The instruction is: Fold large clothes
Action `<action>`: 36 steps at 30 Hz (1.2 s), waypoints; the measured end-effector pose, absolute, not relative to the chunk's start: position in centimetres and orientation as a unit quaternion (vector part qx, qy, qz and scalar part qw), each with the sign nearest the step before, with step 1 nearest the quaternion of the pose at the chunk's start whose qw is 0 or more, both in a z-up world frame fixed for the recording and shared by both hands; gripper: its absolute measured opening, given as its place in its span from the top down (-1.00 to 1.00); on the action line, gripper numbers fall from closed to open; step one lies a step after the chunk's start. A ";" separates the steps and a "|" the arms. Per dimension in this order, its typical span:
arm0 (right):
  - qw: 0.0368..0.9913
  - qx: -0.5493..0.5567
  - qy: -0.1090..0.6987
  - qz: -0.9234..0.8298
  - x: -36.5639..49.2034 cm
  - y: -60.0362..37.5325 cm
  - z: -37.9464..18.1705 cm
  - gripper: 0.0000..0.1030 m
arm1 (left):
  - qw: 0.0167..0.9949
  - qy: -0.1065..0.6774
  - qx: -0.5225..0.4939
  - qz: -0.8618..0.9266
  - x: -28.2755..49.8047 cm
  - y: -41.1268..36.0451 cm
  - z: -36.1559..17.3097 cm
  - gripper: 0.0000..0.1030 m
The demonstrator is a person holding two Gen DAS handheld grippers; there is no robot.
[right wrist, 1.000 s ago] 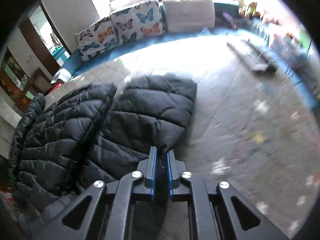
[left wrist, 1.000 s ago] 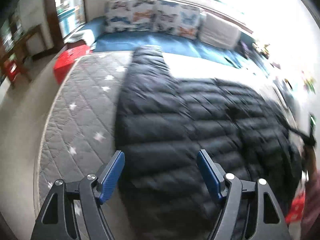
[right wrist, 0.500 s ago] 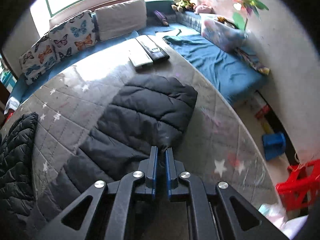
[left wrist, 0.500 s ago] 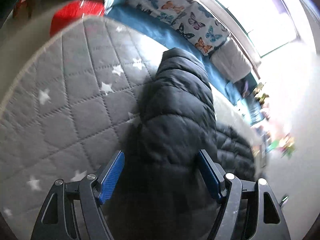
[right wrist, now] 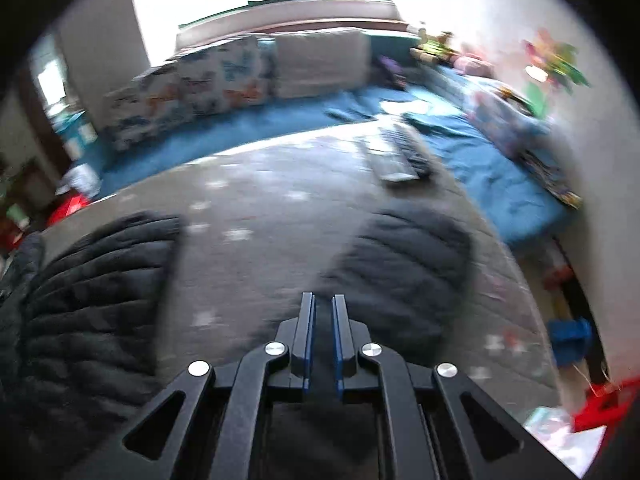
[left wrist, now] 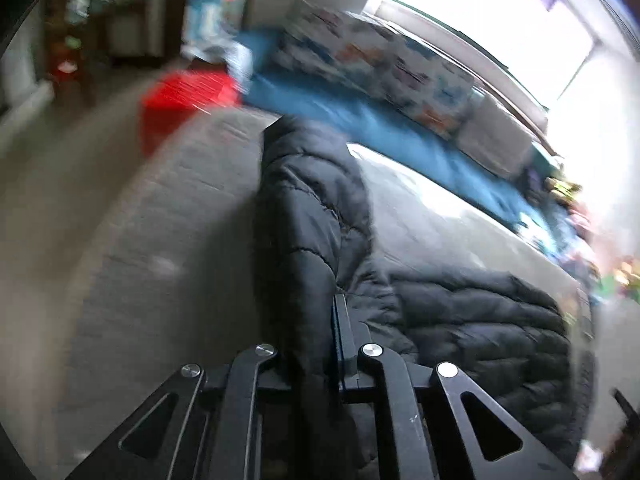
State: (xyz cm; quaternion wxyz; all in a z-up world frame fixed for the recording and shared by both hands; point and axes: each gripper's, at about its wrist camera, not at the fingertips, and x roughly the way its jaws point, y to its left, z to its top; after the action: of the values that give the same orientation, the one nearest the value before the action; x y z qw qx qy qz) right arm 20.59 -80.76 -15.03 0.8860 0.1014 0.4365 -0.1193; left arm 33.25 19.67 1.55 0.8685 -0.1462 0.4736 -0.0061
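Left gripper (left wrist: pixel 312 344) pinched tight on a fold of the black puffy jacket (left wrist: pixel 312 216), stretching long and straight ahead over the grey mattress (left wrist: pixel 168 240); right gripper (right wrist: pixel 321 340) nearly closed, maybe holding cloth, hard to tell.

Quilted matt-sheen puffer jacket (left wrist: pixel 316 216) on grey stitched cloth mattress (left wrist: pixel 168 240)

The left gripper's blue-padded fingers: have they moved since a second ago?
Yes. The left gripper fingers, spread wide before, have closed onto the black quilted puffer jacket lying on the grey quilted mattress.
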 end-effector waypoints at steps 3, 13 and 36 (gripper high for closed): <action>0.894 0.088 0.436 -0.055 20.7 -76.5 -14.9 0.82 | 0.865 0.476 -0.144 0.065 32.0 24.0 1.3 0.76; 0.838 0.102 0.531 0.076 24.9 -67.7 -20.4 0.79 | 0.775 0.586 -0.228 0.058 29.8 31.0 -2.8 0.55; 0.812 0.180 0.551 0.070 32.7 -68.3 -24.2 0.00 | 0.766 0.589 -0.194 -0.169 30.2 9.6 1.3 -0.47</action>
State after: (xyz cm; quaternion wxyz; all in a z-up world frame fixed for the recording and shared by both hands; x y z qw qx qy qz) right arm 32.65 -68.27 -24.23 0.8119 0.1804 0.5508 0.0700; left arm 30.24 9.58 1.32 0.7660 -0.1936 0.5894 -0.1687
